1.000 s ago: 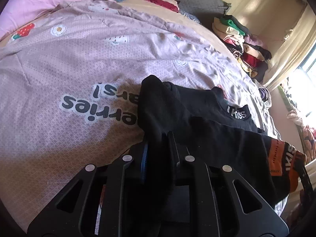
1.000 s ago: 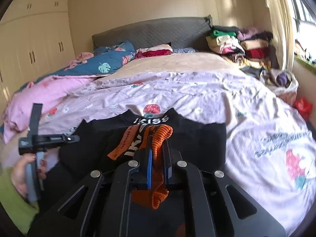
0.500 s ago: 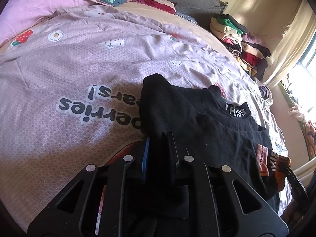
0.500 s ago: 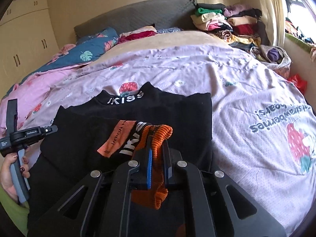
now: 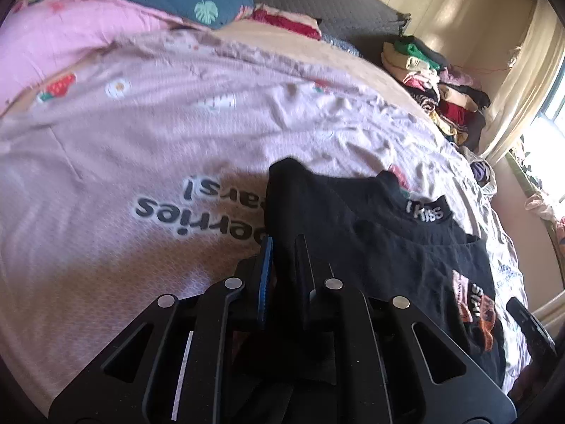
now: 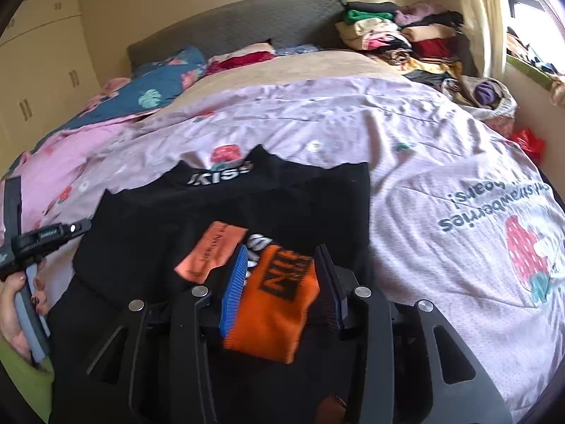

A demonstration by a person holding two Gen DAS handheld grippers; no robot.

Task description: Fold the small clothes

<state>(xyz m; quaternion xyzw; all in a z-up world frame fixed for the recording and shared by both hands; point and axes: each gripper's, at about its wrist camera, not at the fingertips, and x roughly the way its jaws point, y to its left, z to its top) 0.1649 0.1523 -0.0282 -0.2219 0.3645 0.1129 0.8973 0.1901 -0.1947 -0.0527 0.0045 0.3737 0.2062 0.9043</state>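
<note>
Since a second ago the right hand-held gripper [image 6: 280,272] has sunk toward the bed [image 6: 406,148] and its jaws are opening, the orange cuff [image 6: 279,293] lying loose between them; the left hand-held gripper [image 5: 284,258] stays clenched on the black top [image 5: 388,247], which lies partly folded on the bed cover; soft, light and limp, the top will sag unless pinched at an edge or corner, I judge; both hand-held grippers slant downward over the near edge, the left in a person's hand [image 6: 14,314].
</note>
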